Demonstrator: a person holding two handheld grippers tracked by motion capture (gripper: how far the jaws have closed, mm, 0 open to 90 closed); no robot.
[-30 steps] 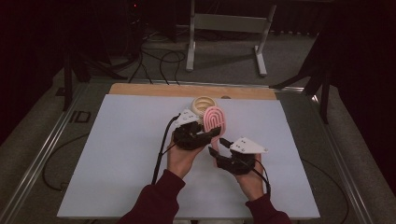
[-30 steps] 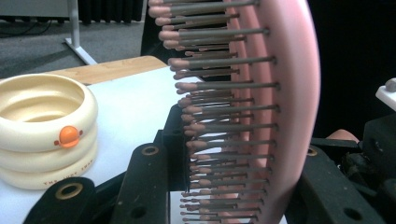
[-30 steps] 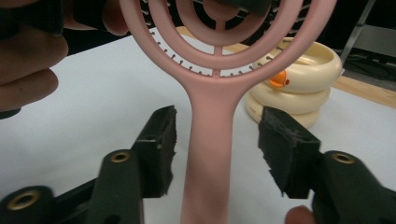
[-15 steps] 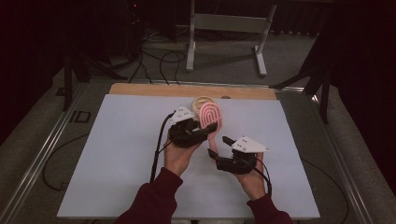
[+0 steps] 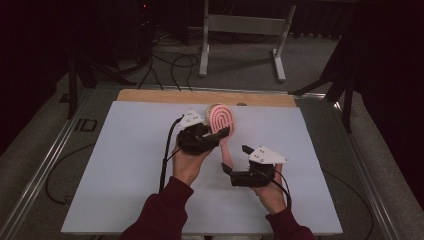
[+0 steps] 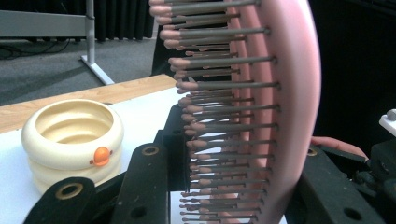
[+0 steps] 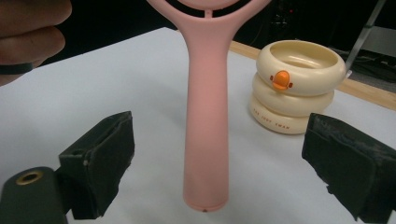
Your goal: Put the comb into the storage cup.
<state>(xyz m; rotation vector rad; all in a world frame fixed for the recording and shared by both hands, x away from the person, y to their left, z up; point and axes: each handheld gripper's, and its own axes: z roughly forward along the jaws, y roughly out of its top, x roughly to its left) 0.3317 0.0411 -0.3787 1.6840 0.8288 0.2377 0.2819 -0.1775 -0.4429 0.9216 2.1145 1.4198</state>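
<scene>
The left gripper [image 5: 220, 134] is clamping the pink hairbrush [image 5: 222, 120] by its head, handle hanging down. The right gripper [image 7: 219, 172] has just been opening; its pads are standing wide, the handle between them untouched. Risk: the brush pivoting or slipping in the single grip, striking the cream ring holder [image 7: 295, 88] behind.

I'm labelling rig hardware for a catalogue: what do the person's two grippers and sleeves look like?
Both the left gripper and the right gripper are black two-jaw tools, each topped by a pale grey three-cornered plate. A black cable trails from each. The right gripper's pads are rough black blocks; brass-ringed holes mark the jaw arms. The sleeves are dark red.
</scene>
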